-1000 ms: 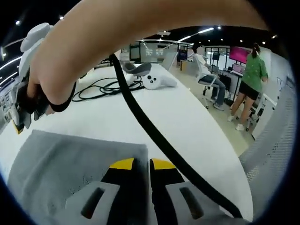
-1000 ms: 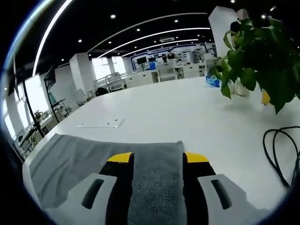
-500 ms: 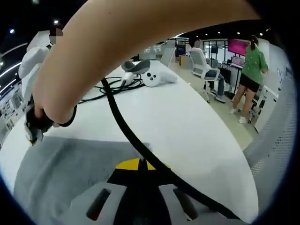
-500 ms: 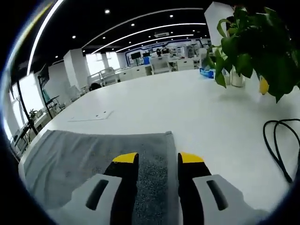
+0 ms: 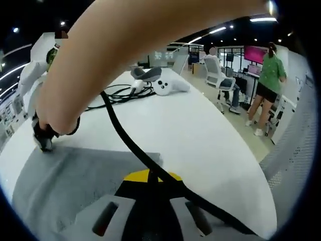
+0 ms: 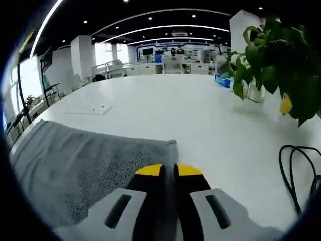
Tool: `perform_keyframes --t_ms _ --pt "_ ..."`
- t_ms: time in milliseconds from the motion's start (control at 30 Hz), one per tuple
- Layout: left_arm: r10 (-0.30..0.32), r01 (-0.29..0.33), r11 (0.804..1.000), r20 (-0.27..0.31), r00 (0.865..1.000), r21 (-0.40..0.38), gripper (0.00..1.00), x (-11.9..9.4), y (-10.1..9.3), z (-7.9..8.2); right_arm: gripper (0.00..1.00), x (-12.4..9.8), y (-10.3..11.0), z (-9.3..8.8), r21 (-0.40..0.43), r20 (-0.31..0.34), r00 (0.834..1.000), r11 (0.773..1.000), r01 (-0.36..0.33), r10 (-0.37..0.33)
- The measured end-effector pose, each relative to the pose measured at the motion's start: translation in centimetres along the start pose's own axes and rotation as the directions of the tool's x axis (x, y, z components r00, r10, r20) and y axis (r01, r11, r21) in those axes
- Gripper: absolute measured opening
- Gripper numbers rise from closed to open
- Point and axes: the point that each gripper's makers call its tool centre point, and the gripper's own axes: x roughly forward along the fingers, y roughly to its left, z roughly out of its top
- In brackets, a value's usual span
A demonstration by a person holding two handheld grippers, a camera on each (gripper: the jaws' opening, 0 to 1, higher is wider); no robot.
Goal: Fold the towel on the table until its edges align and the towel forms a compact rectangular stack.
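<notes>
Fingers of the left gripper are pinching a towel corner, closed tight. The right gripper is likewise clenching the towel edge. Towel is lying flat on the white surface, a cable lying beyond.

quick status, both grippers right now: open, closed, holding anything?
Left gripper: closed on the near edge of the grey towel.
Right gripper: closed, pinching the towel's edge near its corner.

Left claw and right claw both pinched closed.
</notes>
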Motion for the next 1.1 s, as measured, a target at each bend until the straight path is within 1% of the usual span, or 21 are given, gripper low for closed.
perform_keyframes --t_ms 133,167,200,233,267,300,333,367,400,433,500,533,600,767,833,867,967,1100 --pt "0.007 -0.007 1.0 -0.007 1.0 0.003 0.02 0.1 0.0 0.0 0.02 0.0 0.1 0.0 -0.008 -0.002 1.0 1.0 -0.018 0.018" --pt "0.023 -0.024 0.998 -0.02 1.0 -0.05 0.01 0.0 0.0 -0.1 0.01 0.0 0.0 0.0 0.022 -0.003 1.0 1.0 -0.018 0.019" --pt "0.025 -0.027 0.997 -0.035 0.999 -0.075 0.01 0.0 0.0 -0.1 0.0 0.0 -0.1 0.1 0.033 -0.004 1.0 0.999 -0.02 0.02" --pt "0.022 -0.023 0.999 -0.026 0.999 -0.041 0.01 0.1 0.0 0.1 0.0 -0.1 -0.1 0.1 0.055 -0.002 1.0 0.998 -0.022 0.022" --pt "0.027 -0.028 0.997 -0.023 0.999 -0.069 0.01 0.0 0.1 0.0 0.0 -0.1 0.0 0.1 0.122 0.002 1.0 0.992 -0.031 0.031" --pt "0.027 -0.029 0.993 -0.015 1.0 -0.111 0.01 0.0 0.1 0.0 0.0 -0.1 -0.1 0.0 0.166 0.001 0.999 0.985 -0.041 0.041" --pt "0.031 -0.033 0.991 -0.016 0.999 -0.127 0.01 -0.2 0.3 -0.1 0.0 -0.2 -0.2 0.0 0.188 -0.001 0.999 0.981 -0.047 0.048" --pt "0.035 -0.037 0.992 -0.014 0.999 -0.124 0.01 -0.3 0.5 0.0 0.0 -0.3 -0.2 -0.1 0.205 -0.004 0.999 0.977 -0.051 0.053" --pt "0.037 -0.038 0.991 -0.01 0.999 -0.125 0.01 -0.5 0.7 0.1 0.0 -0.4 -0.3 0.0 0.185 -0.002 0.998 0.981 -0.054 0.055" --pt "0.036 -0.037 0.991 -0.008 0.999 -0.127 0.01 -0.5 0.7 0.2 0.0 -0.5 -0.3 0.1 0.185 -0.001 0.998 0.981 -0.057 0.059" --pt "0.032 -0.032 0.991 0.0 0.999 -0.133 0.01 -0.9 1.0 0.6 0.0 -0.8 0.1 0.2 0.202 -0.001 0.997 0.977 -0.075 0.077" --pt "0.028 -0.026 0.989 0.01 1.0 -0.148 0.01 -1.1 1.1 0.9 0.0 -0.9 0.1 0.3 0.211 0.002 0.997 0.974 -0.078 0.079" --pt "0.029 -0.026 0.988 0.019 0.999 -0.152 0.01 -1.5 1.3 1.2 0.0 -1.2 0.3 0.8 0.235 0.015 0.996 0.968 -0.088 0.087" --pt "0.045 -0.037 0.986 0.048 0.998 -0.164 0.01 -2.9 1.7 2.6 0.0 -2.0 1.0 2.2 0.235 0.044 0.992 0.964 -0.121 0.114" --pt "0.053 -0.043 0.986 0.054 0.997 -0.162 0.01 -3.4 1.9 3.1 0.0 -2.4 1.4 2.7 0.248 0.058 0.99 0.958 -0.141 0.13" --pt "0.057 -0.048 0.986 0.056 0.997 -0.162 0.01 -3.7 2.0 3.3 0.0 -2.7 1.7 3.2 0.284 0.077 0.987 0.946 -0.16 0.144" --pt "0.073 -0.062 0.985 0.067 0.995 -0.161 0.01 -4.6 2.3 3.9 0.0 -3.4 1.9 3.7 0.288 0.086 0.984 0.942 -0.174 0.156" --pt "0.09 -0.075 0.983 0.082 0.993 -0.168 0.01 -5.5 2.4 4.6 0.0 -4.4 2.6 4.7 0.329 0.113 0.977 0.92 -0.211 0.183"
